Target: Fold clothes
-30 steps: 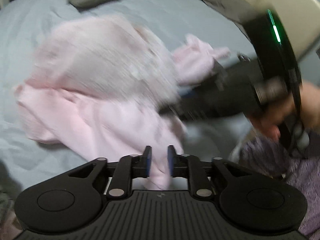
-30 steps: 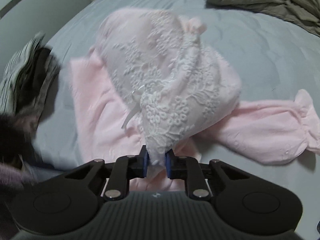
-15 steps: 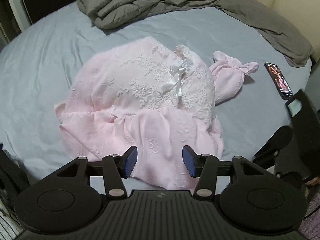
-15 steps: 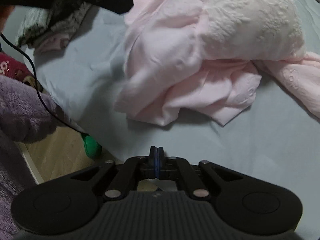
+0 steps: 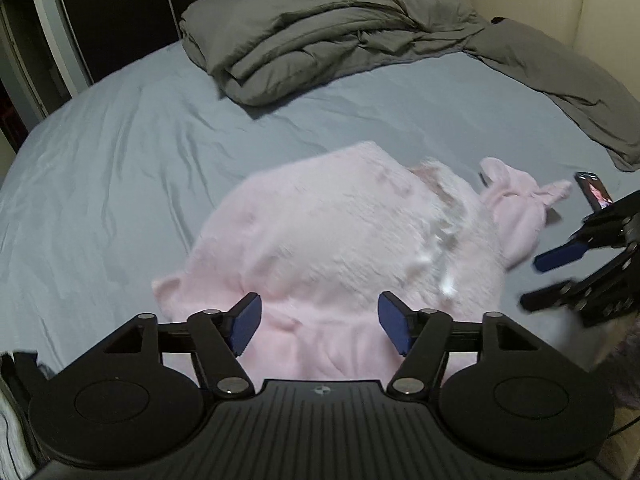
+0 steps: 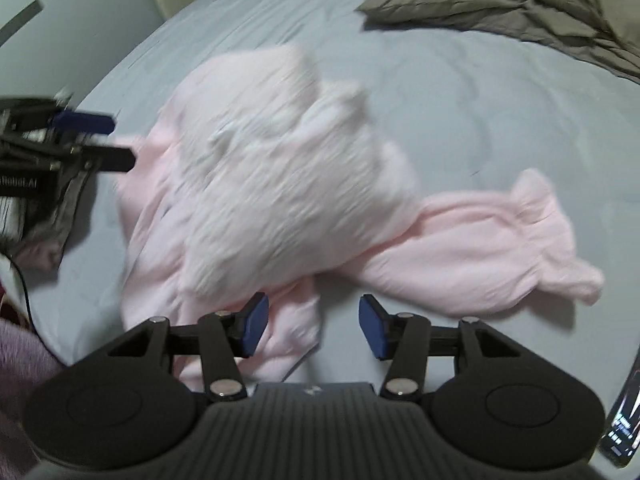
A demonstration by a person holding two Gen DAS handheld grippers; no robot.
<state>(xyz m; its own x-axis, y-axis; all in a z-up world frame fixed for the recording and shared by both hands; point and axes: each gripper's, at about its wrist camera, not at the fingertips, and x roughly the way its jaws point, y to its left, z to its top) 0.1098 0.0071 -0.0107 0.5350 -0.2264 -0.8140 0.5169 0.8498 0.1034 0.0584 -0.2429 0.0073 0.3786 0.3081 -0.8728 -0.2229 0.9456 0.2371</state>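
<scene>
Grey sheet fills both views, with a rumpled duvet far ahead of my claws and a phone off to the right of the left one. The pink dress lies in a heap on the sheet straight ahead of both claws, its lace top bunched over the skirt, one sleeve trailing out to the right of my right claw.

What has changed: a second ago my right claw was pinched on the lace and my left claw was nearly closed over the hem. Now both stand wide, pads apart, gripping nothing; the dress has dropped and is smeared with blur (either it or the cameras are moving). From the left view the right claw hangs off to the right of the heap, also spread.

For the folding, I judge this a release between grips. The dress is not flat and no clean fold shows, so it needs spreading or re-gripping at better corners. The near hem sits just ahead of both claws, within easy reach.
</scene>
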